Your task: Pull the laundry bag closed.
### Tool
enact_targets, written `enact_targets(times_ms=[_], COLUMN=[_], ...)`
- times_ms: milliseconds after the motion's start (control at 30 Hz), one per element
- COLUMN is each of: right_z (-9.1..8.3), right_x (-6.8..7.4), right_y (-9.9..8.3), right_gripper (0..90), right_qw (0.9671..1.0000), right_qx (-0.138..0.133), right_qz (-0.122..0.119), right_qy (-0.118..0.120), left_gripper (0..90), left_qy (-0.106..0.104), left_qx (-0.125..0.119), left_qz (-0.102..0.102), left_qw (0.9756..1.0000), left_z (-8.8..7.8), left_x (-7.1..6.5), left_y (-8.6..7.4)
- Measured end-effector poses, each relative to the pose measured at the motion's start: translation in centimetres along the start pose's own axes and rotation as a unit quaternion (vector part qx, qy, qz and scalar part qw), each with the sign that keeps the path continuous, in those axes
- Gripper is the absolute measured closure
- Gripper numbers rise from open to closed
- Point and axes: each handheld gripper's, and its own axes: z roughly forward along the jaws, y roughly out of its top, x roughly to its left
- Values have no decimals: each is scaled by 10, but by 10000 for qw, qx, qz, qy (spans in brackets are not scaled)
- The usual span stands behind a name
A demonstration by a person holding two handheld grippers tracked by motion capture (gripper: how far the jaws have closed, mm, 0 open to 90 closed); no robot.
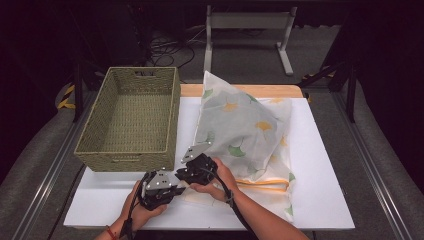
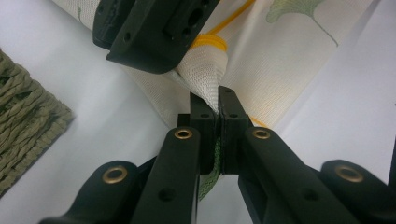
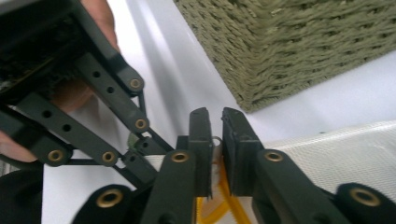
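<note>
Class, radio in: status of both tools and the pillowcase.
Left tool shut on pillowcase corner. Right tool nearly shut around zipper pull. Basket alongside, clear.

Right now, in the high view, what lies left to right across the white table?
Olive woven rectangular basket → white pillowcase printed with green and yellow leaves → bare white tabletop at the right edge.

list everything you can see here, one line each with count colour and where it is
pillow: 1, white cover with green and yellow leaf print, right half of the table
zipper edge: 1, yellow, along the pillow's near end
basket: 1, olive woven, left of the pillow, nothing inside
table: 1, white top, wooden strip at the far edge
metal stand: 1, pale grey, on the floor behind
left tool: 1, black, shut on the cover's near corner
right tool: 1, black, at the zipper end beside it
</note>
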Motion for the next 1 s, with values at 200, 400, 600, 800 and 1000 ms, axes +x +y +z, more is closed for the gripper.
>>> enact_targets(times_ms=[200,400,600,800,1000], right_z=[-8,-24,-33,-30,-27], right_x=[1,1,2,-1,-5], right_y=[-2,-6,-11,-19,-26], right_gripper=[842,840,842,843,844], right_qw=[9999,9995,9997,9999,10000], right_qx=[-129,-316,-194,-30,23], right_qz=[-45,-4,-118,-89,-8], right_qy=[6,-31,57,55,48], left_gripper=[875,866,861,815,713], left_qy=[-6,14,31,32,-51], left_qx=[20,26,-88,-143,-389], left_qz=[-25,-71,-186,-238,-299], left_qw=[10000,10000,9998,9996,9988], left_z=[0,1,-3,-5,-9], left_x=[0,2,5,5,9], left_y=[0,-1,-2,-2,-3])
